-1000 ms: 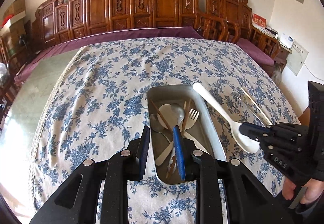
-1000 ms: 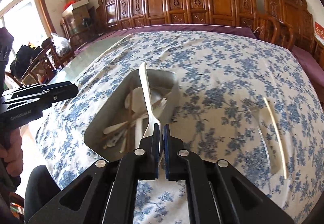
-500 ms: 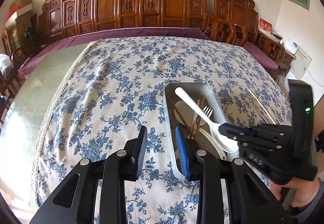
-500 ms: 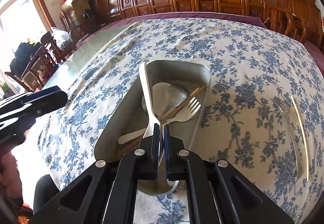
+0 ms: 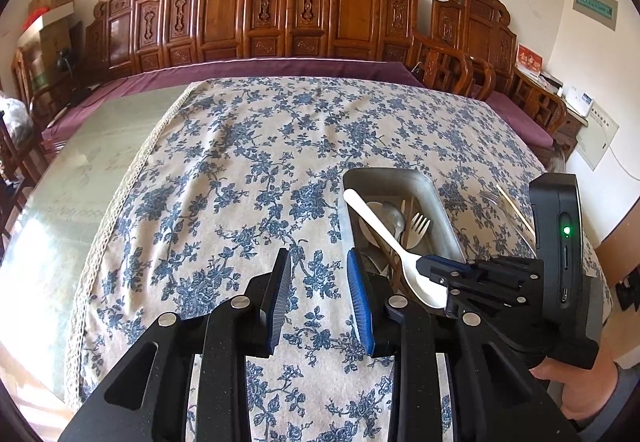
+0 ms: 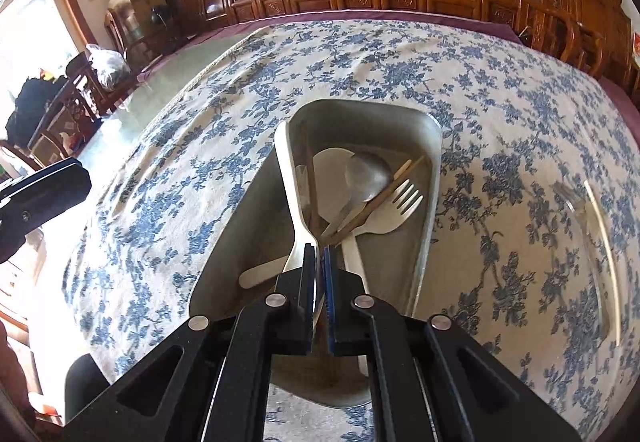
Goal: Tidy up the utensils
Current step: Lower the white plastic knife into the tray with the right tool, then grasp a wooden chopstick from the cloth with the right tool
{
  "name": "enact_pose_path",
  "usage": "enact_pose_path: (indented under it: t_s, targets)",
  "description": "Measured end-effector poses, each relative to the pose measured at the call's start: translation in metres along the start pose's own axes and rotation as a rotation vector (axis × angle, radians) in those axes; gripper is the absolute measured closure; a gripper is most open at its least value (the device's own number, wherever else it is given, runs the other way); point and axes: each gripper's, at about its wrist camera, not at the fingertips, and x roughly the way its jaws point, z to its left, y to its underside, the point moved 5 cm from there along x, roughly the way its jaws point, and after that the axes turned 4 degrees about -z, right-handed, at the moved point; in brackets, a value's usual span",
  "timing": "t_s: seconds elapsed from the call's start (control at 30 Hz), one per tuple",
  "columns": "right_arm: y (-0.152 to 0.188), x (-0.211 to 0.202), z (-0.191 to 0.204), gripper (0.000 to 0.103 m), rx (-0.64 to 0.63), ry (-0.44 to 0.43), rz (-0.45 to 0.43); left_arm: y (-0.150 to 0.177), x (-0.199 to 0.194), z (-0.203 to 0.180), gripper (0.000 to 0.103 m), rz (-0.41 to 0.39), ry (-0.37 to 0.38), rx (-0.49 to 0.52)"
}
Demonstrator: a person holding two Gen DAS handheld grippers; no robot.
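Observation:
My right gripper [image 6: 319, 254] is shut on the bowl end of a white plastic spoon [image 6: 289, 186] and holds it over a metal tray [image 6: 434, 146]; the handle points away. The tray holds a white fork [image 6: 394, 210], a metal spoon [image 6: 366, 176], brown chopsticks [image 6: 380, 196] and other white utensils. In the left wrist view the spoon [image 5: 380, 226] and the right gripper [image 5: 430, 268] hang over the tray [image 5: 440, 202]. My left gripper [image 5: 318, 274] is open and empty above the tablecloth, left of the tray.
The table has a blue-flowered cloth [image 5: 260, 162] with bare green tabletop [image 5: 80, 170] to its left. A clear fork [image 6: 570, 198] and a pale chopstick [image 6: 600, 242] lie on the cloth right of the tray. Carved wooden chairs [image 5: 280, 18] line the far side.
My right gripper has carried the white spoon leftward and down over the tray. My left gripper has moved left, off the tray and over bare cloth.

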Motion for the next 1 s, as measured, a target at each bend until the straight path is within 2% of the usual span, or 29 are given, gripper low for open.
enact_pose_path:
  t_s: [0.2, 0.53, 0.67, 0.8, 0.83, 0.9, 1.0]
  targets:
    - [0.005, -0.005, 0.011, 0.094, -0.033, -0.041, 0.001, 0.000, -0.006, -0.001, 0.076, -0.006, -0.004, 0.001]
    - [0.006, -0.050, -0.008, 0.094, -0.081, -0.019, -0.069, -0.001, -0.023, -0.018, 0.076, -0.031, 0.005, 0.013]
    - [0.008, -0.078, -0.029, 0.094, -0.088, 0.003, -0.103, -0.005, -0.031, -0.031, 0.075, -0.048, 0.016, 0.023]
    - [0.013, -0.104, -0.061, 0.094, -0.081, 0.029, -0.127, -0.007, -0.034, -0.046, 0.062, -0.055, 0.028, 0.032]
    - [0.013, -0.109, -0.070, 0.085, -0.079, 0.035, -0.130, -0.007, -0.033, -0.049, 0.060, -0.054, 0.031, 0.034]
    - [0.016, -0.117, -0.092, 0.077, -0.074, 0.058, -0.135, -0.009, -0.029, -0.058, 0.060, -0.045, 0.040, 0.038]
    - [0.015, -0.125, -0.128, 0.077, -0.057, 0.086, -0.137, -0.010, -0.022, -0.072, 0.060, -0.033, 0.057, 0.041]
